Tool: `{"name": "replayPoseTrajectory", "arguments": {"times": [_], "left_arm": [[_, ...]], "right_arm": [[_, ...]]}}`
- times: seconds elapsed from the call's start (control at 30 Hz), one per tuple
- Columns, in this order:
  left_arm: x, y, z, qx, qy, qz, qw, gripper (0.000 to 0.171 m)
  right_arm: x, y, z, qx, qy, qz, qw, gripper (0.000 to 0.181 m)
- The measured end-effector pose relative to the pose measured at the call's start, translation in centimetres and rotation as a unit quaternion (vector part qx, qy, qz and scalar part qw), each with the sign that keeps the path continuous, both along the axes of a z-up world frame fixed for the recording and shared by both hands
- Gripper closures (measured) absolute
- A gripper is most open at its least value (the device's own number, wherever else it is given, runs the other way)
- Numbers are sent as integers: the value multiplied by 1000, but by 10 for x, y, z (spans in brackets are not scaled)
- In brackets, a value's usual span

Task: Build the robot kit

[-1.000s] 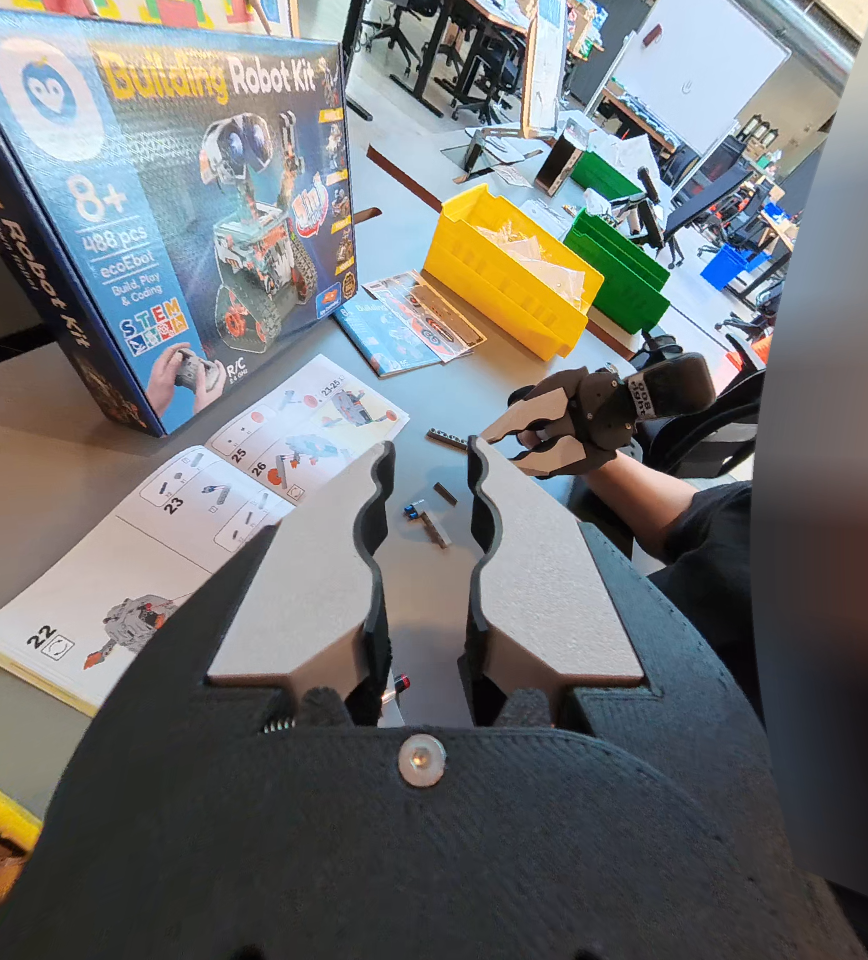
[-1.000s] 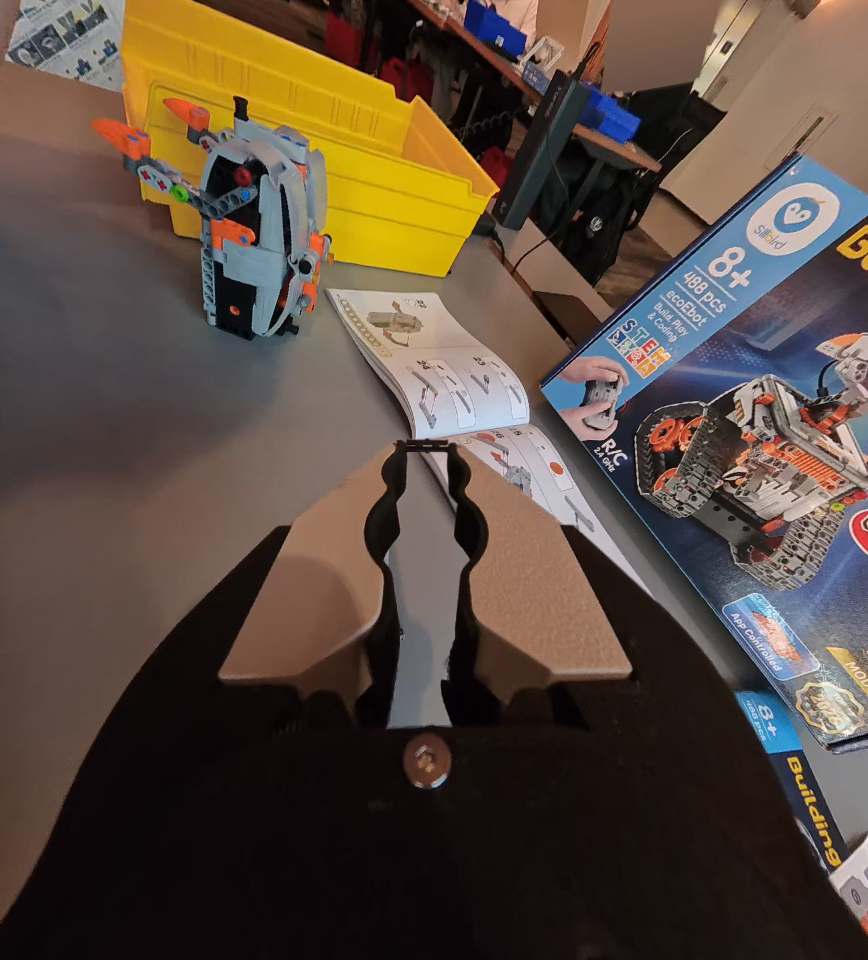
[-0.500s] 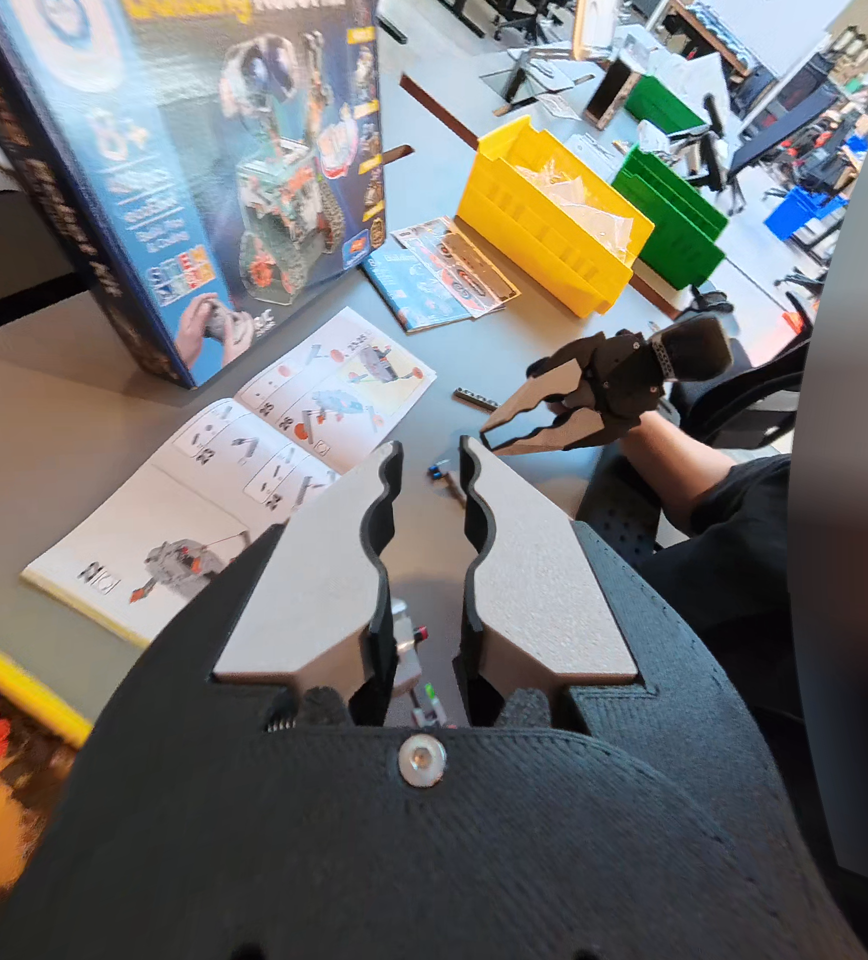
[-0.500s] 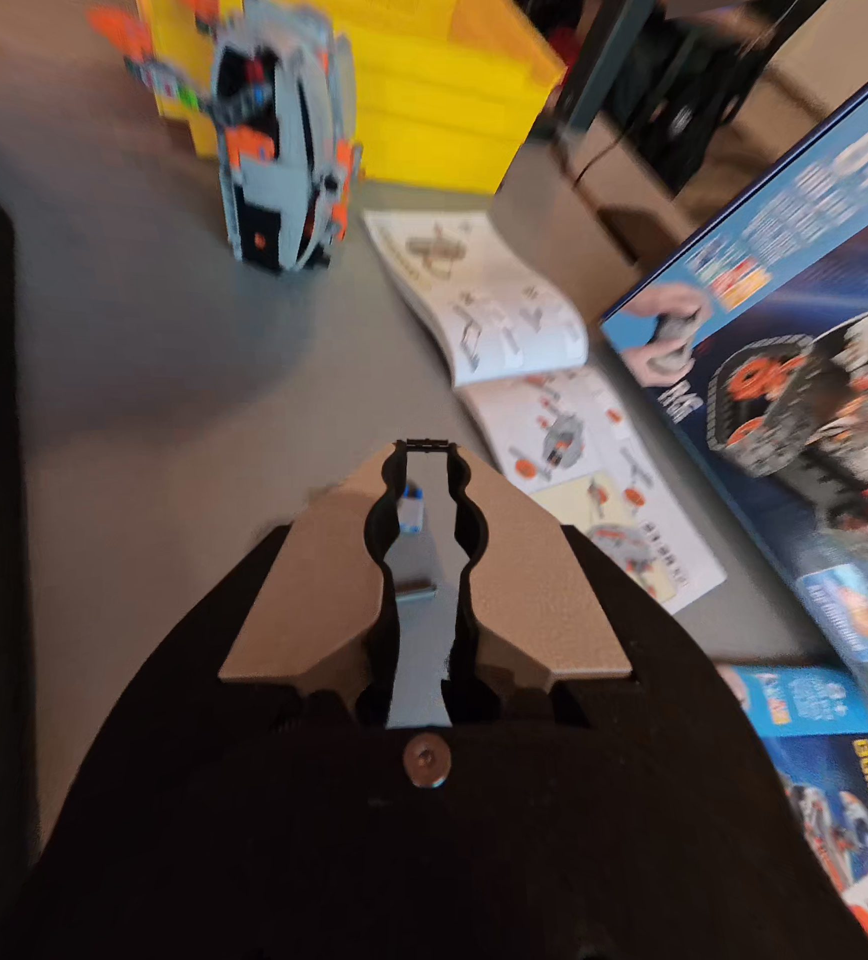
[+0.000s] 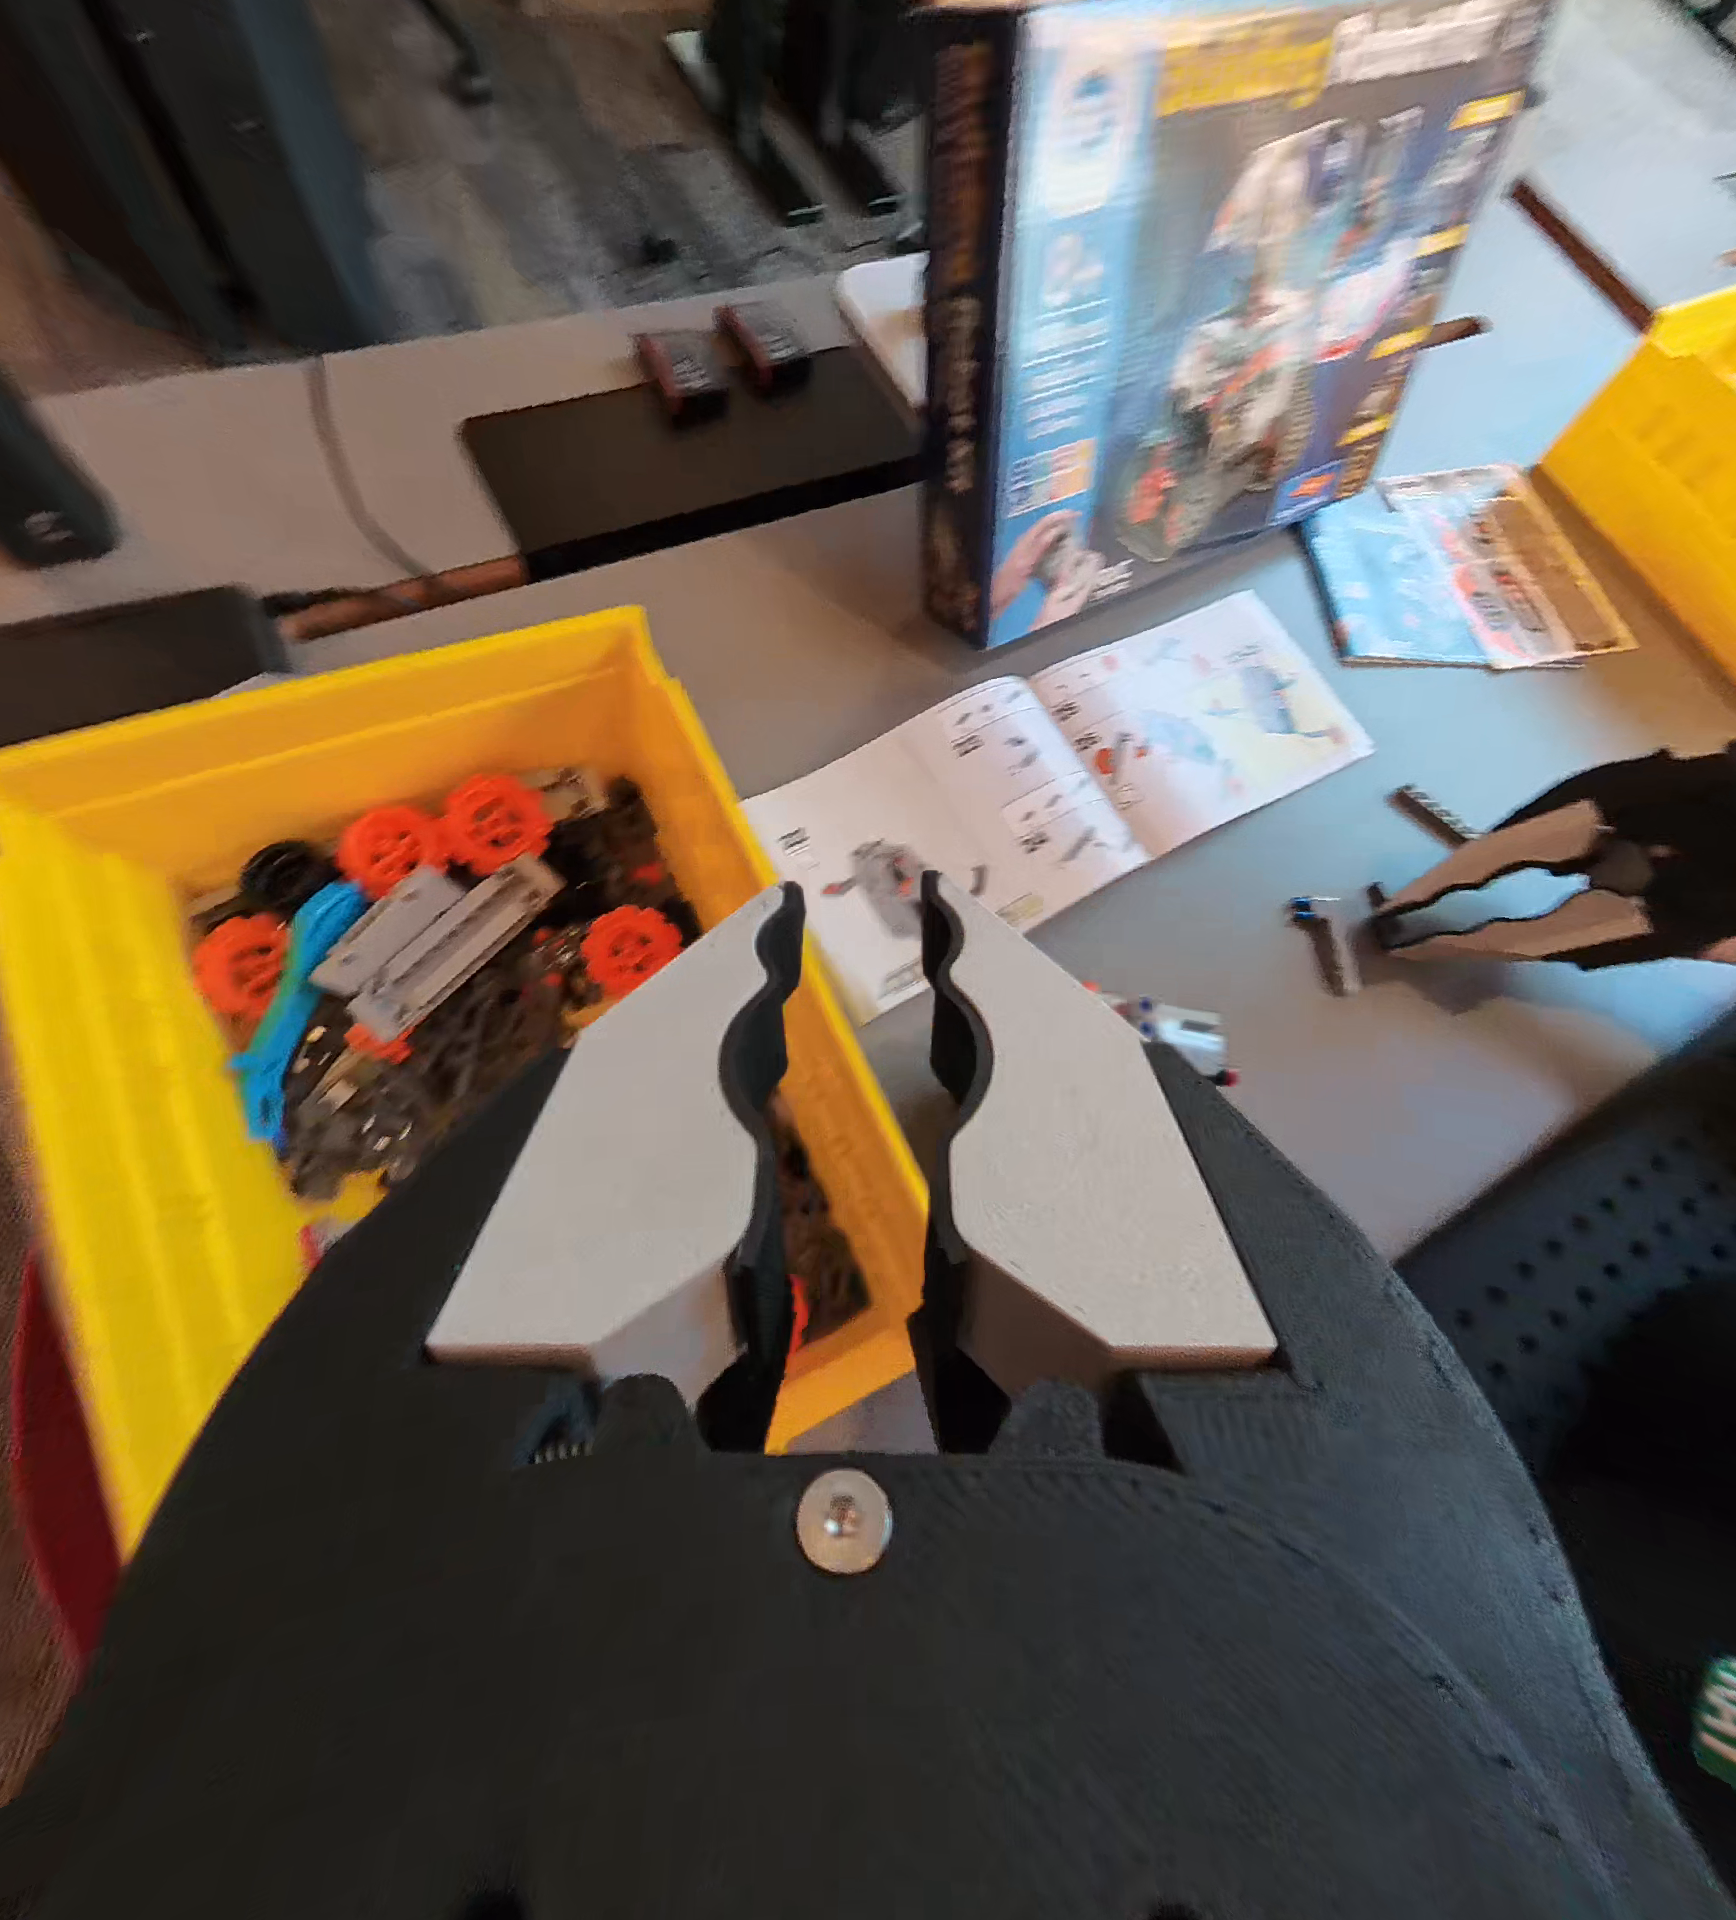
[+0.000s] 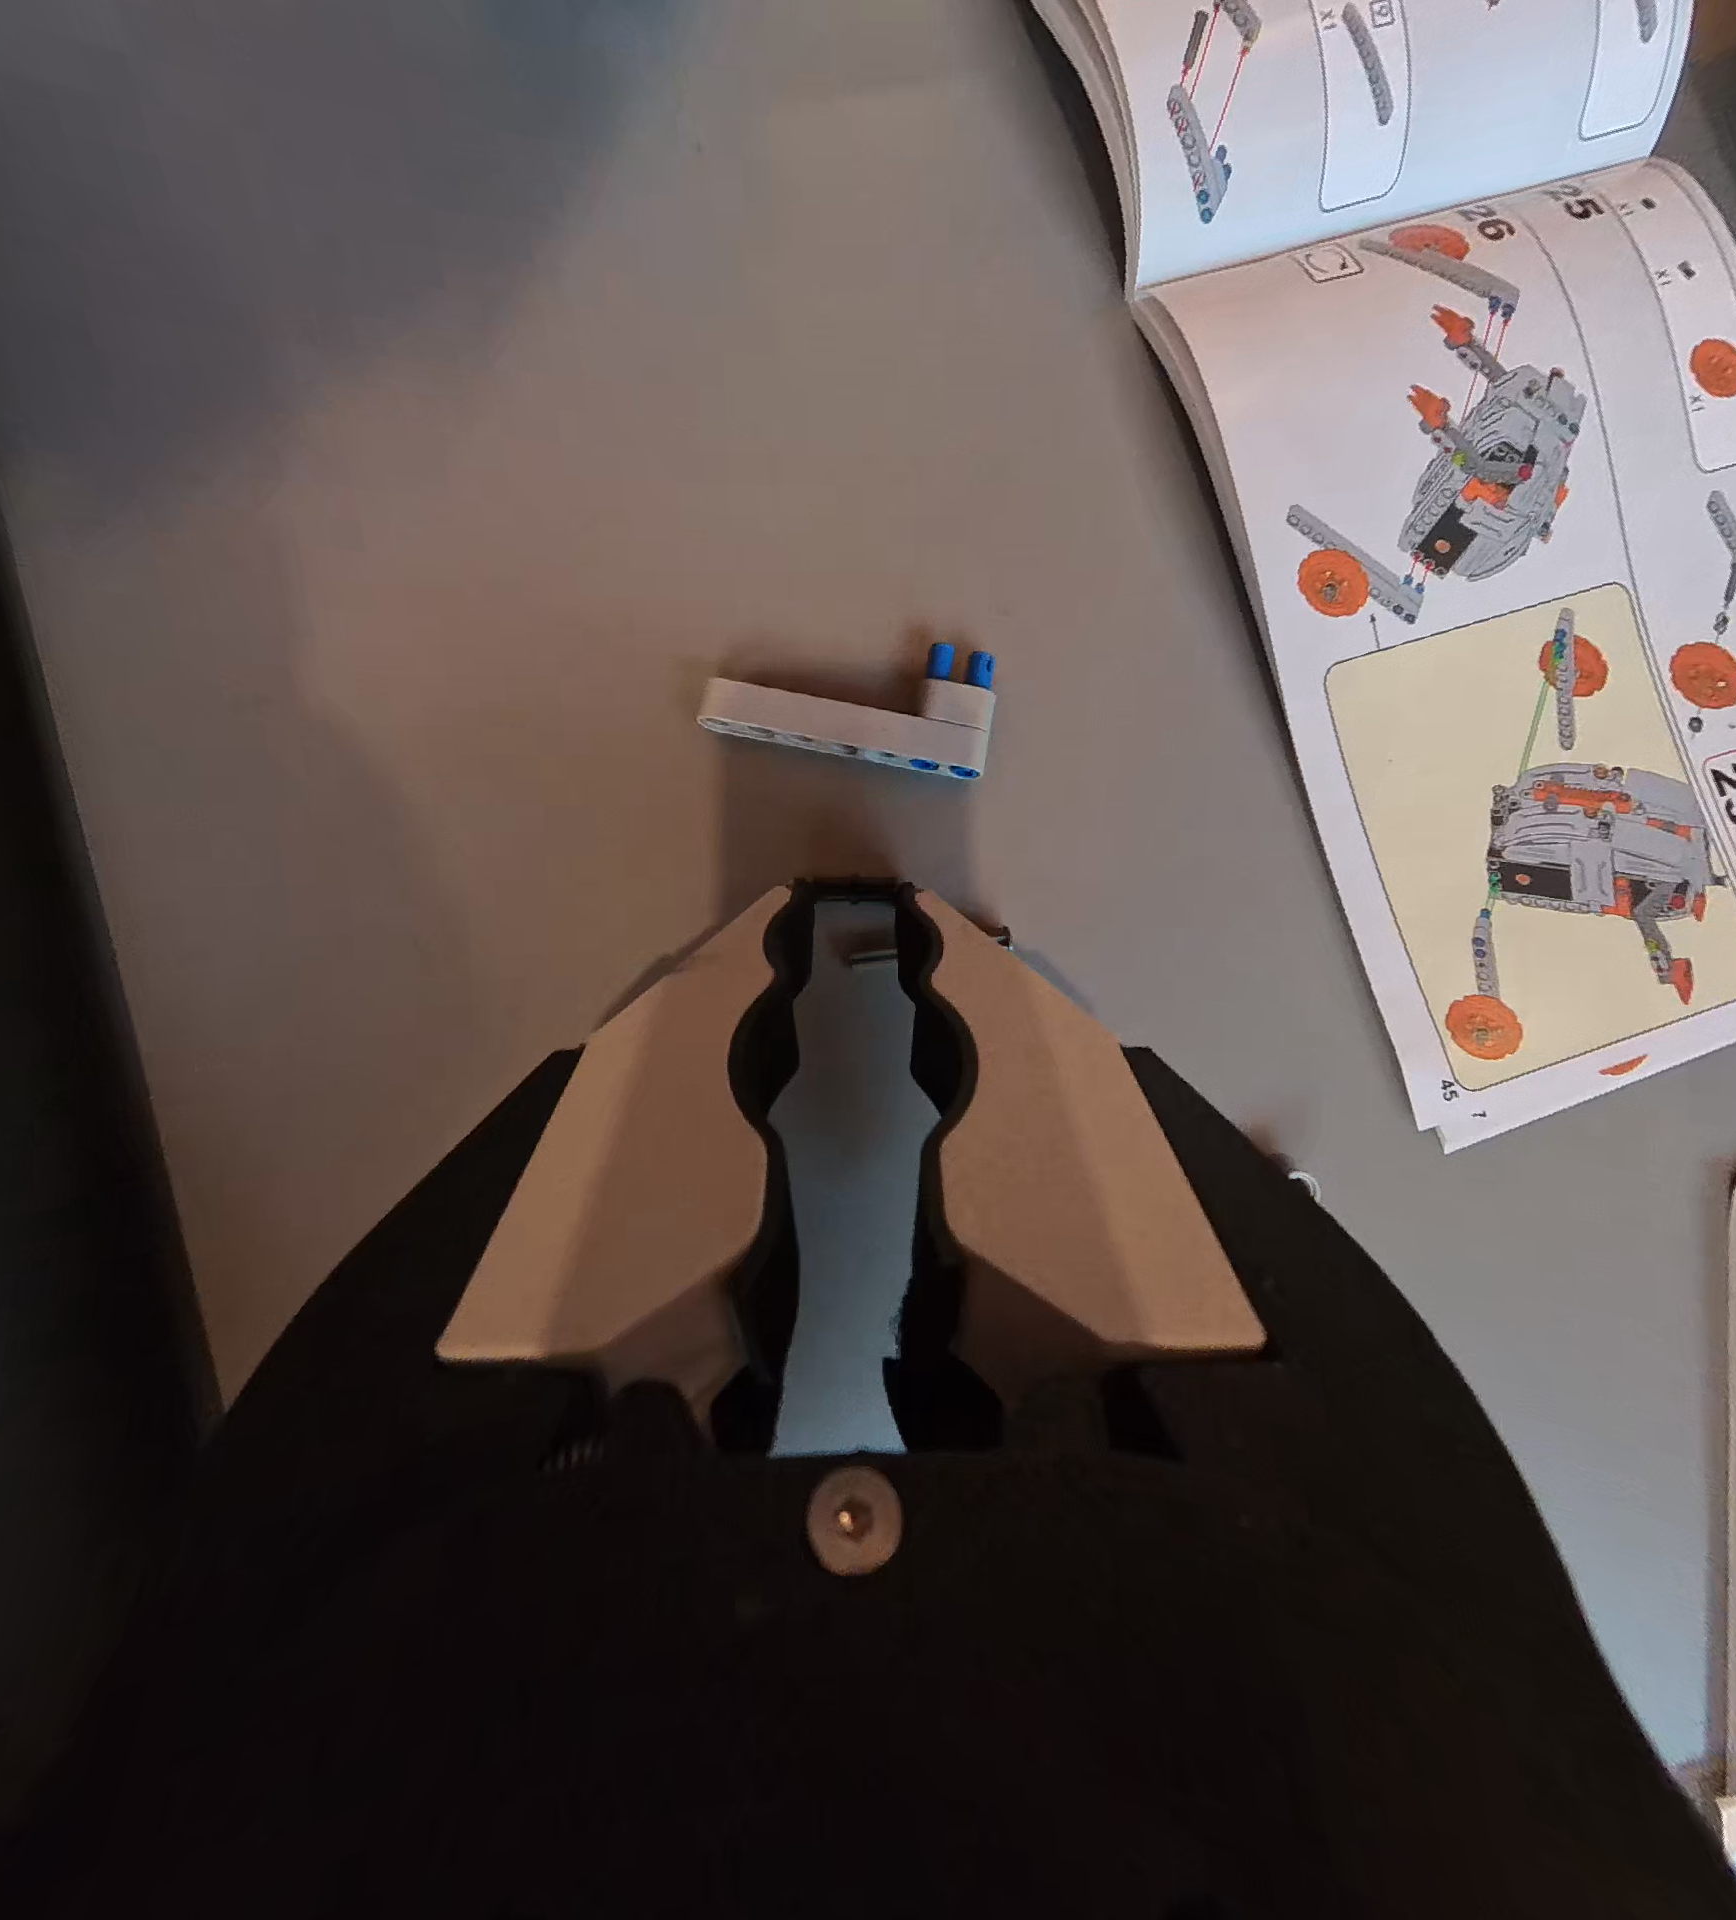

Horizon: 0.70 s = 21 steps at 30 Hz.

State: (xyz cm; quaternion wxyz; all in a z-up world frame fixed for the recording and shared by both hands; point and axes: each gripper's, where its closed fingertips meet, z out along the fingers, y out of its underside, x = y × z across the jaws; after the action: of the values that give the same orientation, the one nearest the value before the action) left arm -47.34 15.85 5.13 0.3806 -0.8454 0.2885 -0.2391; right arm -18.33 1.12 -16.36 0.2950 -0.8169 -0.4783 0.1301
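My left gripper (image 5: 860, 891) is open and empty. It hangs over the right wall of a yellow bin (image 5: 95, 1039) that holds orange wheels, grey beams and dark parts. My right gripper (image 6: 853, 889) is shut on a small thin black piece (image 6: 851, 884) that spans its tips, and points down at the grey table. Just beyond its tips lies a white beam with blue pins (image 6: 843, 727). A small grey pin (image 6: 869, 956) lies on the table between its fingers. The right gripper also shows in the left wrist view (image 5: 1389, 930), low over small loose parts (image 5: 1331, 951).
An open instruction booklet (image 5: 1051, 790) (image 6: 1529, 582) lies on the table. A blue kit box (image 5: 1207, 312) stands behind it. Leaflets (image 5: 1466, 571) and a second yellow bin (image 5: 1716, 499) are at the far right. A white part (image 5: 1181, 1029) lies near my left gripper. Left tips to right tips: about 40 cm.
My left gripper has swung left, from the loose parts to the yellow bin. My right gripper has tipped down to the table near the white beam, still holding the black piece.
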Motion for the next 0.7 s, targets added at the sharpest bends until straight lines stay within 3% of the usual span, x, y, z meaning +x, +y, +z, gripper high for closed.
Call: {"name": "replayPoseTrajectory", "arguments": {"times": [0.13, 0.37, 0.5, 0.7], "left_arm": [[-41, 13, -36, -68, 60, 67, 994, 152], [-99, 55, -112, -187, 159, 157, 956, 164], [-120, 63, -158, -264, 212, 178, 924, 164], [-116, 64, -186, -311, 223, 160, 910, 157]], "right_arm": [[-1, 3, 2, 10, 7, 1, 1000, 158], [-16, 10, 30, 76, 66, 20, 995, 156], [-14, 13, 34, 87, 77, 14, 993, 156], [-15, 14, 35, 98, 70, 16, 993, 157]]}}
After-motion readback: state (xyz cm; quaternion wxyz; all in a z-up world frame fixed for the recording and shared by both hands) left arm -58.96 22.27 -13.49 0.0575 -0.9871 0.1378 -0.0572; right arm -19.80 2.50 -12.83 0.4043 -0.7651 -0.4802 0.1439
